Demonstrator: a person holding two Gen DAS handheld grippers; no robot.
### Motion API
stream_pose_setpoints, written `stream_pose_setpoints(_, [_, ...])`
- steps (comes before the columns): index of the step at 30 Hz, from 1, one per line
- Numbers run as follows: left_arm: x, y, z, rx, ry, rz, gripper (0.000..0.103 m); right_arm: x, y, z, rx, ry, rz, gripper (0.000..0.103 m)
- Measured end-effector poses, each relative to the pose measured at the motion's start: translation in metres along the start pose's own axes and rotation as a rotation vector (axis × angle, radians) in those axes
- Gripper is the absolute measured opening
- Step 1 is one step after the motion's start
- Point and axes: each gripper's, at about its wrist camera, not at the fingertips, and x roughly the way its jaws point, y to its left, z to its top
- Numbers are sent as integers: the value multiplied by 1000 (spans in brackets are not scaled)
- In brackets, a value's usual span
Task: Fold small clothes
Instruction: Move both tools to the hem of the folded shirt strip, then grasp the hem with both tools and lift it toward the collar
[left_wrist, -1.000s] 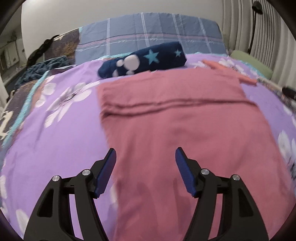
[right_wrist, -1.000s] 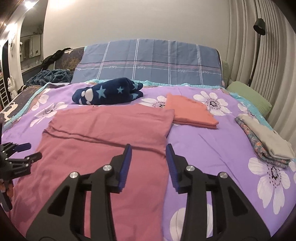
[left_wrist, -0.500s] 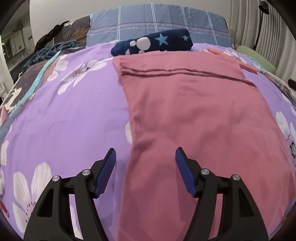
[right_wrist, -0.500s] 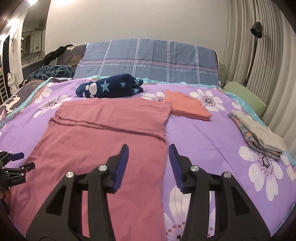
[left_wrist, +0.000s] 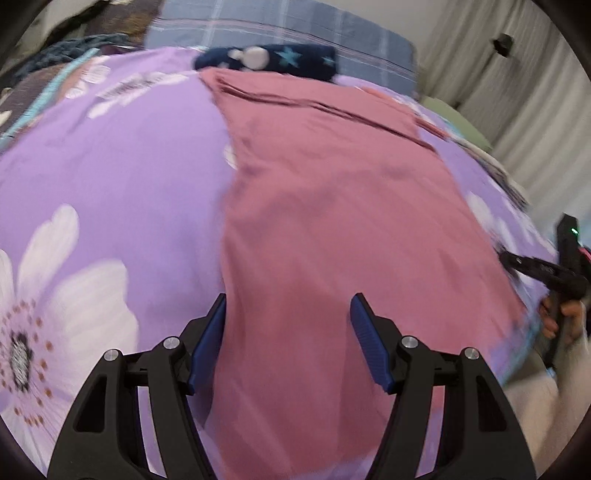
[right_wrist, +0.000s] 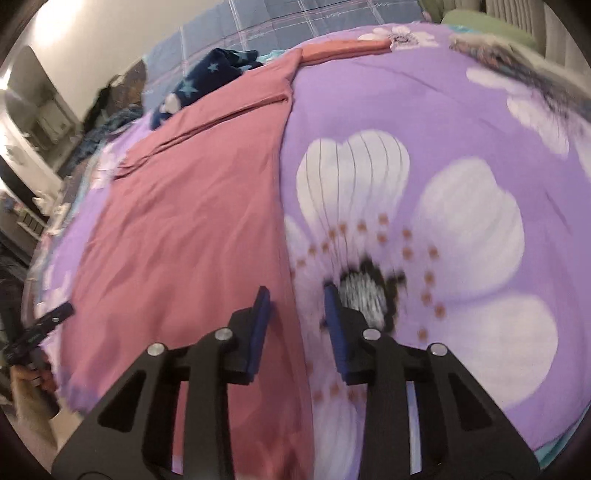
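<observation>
I'm working in a home bedroom. A bed fills both views, spread with a purple floral cover (right_wrist: 461, 122), a blue plaid pillow (left_wrist: 295, 26) lying at its head. Folded clothes sit on it: a navy star-print bundle (left_wrist: 280, 61), an orange piece (right_wrist: 343, 48). Pleated curtains (left_wrist: 535, 92) hang along one side, a plain pale wall (right_wrist: 122, 40) behind.

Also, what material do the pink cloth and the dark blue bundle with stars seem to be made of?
The pink cloth looks like thin, matte woven or knit fabric, perhaps cotton: it lies flat with fine creases and stitched seam lines near the far end. The dark blue bundle looks thicker and fuzzy, maybe fleece, since its outline is soft and puffy. Blur leaves both uncertain.
</observation>
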Motion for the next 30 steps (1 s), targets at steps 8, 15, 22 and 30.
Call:
stream_pose_setpoints(8, [-4,-3,-17,63,26,-67,67,-4,-19,-16,67,66,236,32])
stream_pose_setpoints(15, [0,7,-9,34,17,-134,67,1,-17,-10,76,91,297,32])
stream_pose_setpoints(22, [9,23,1,8,3,-164,39,13,-18,-4,112,101,418,46])
stream_pose_setpoints(30, [21,22,15,-17,-38,-138,5,23,-5,5,133,101,434,6])
